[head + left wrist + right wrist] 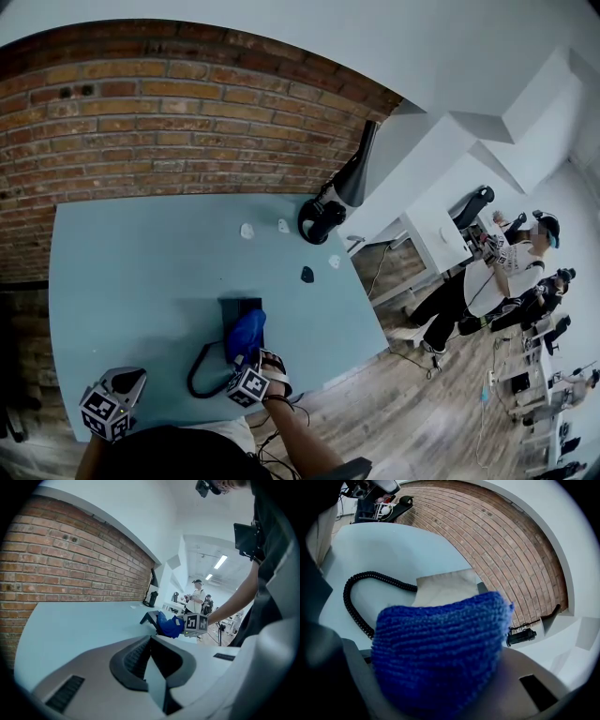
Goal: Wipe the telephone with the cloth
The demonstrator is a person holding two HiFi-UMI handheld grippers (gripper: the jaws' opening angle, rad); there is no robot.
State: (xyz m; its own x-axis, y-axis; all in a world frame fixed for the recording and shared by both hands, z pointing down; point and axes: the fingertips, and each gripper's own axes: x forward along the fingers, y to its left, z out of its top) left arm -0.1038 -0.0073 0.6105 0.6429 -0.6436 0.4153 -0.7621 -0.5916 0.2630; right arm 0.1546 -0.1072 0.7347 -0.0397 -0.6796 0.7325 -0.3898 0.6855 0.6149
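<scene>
Brick wall (141, 112) backs the pale blue worktop (141, 272). At its near left corner the left tongs (128, 378) are held with their tips pressed together and nothing between them (their own view shows the two jaws meeting at the front). Right of them a black coiled cord (199, 368) loops across the worktop to the dark telephone (236, 306), which sits near the front edge, about midway along. A blue cloth (246, 334) is bunched on the telephone's near end, pinched by the right tongs (255, 356), one jaw on either side of it. Farther back and to the right lie a few small white and dark scraps (307, 275). Past the worktop's right edge a person (502, 272) stands on the wooden floor (394, 412).
</scene>
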